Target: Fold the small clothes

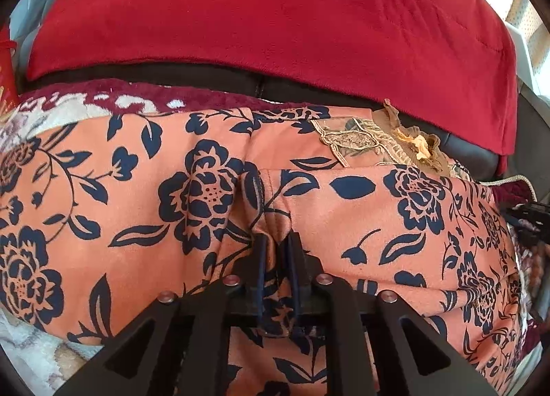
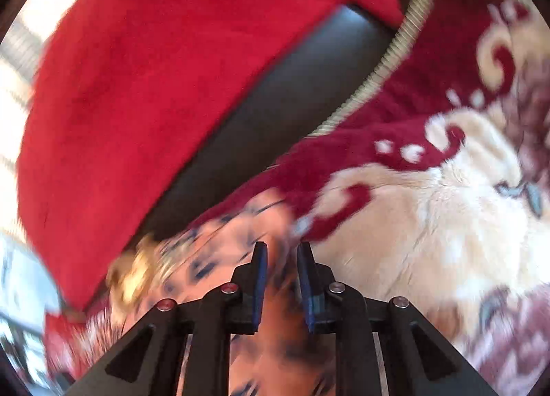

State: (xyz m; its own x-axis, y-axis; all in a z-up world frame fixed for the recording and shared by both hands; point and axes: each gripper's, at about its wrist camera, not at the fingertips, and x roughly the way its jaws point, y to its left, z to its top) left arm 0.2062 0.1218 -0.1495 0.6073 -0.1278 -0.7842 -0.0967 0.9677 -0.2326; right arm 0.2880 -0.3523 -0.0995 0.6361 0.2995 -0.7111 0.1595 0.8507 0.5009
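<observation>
An orange garment (image 1: pixel 137 189) with a navy flower print lies spread across the left wrist view; a beige embroidered trim with a gold frill (image 1: pixel 378 145) sits at its far edge. My left gripper (image 1: pixel 276 238) is shut on a raised fold near the garment's middle. The right wrist view is blurred. There the same orange cloth (image 2: pixel 240 220) runs up between the blue pads, and my right gripper (image 2: pixel 282 246) is shut on it at the garment's edge. A black part at the right border of the left wrist view (image 1: pixel 526 224) may be that gripper.
A red fleece blanket (image 1: pixel 275 18) (image 2: pixel 137 69) hangs over the dark leather sofa back (image 1: pixel 206 74) (image 2: pixel 292 86). The garment rests on a plush maroon and cream cover (image 2: pixel 429 207) (image 1: pixel 103 103). A red box (image 1: pixel 7 79) stands at the far left.
</observation>
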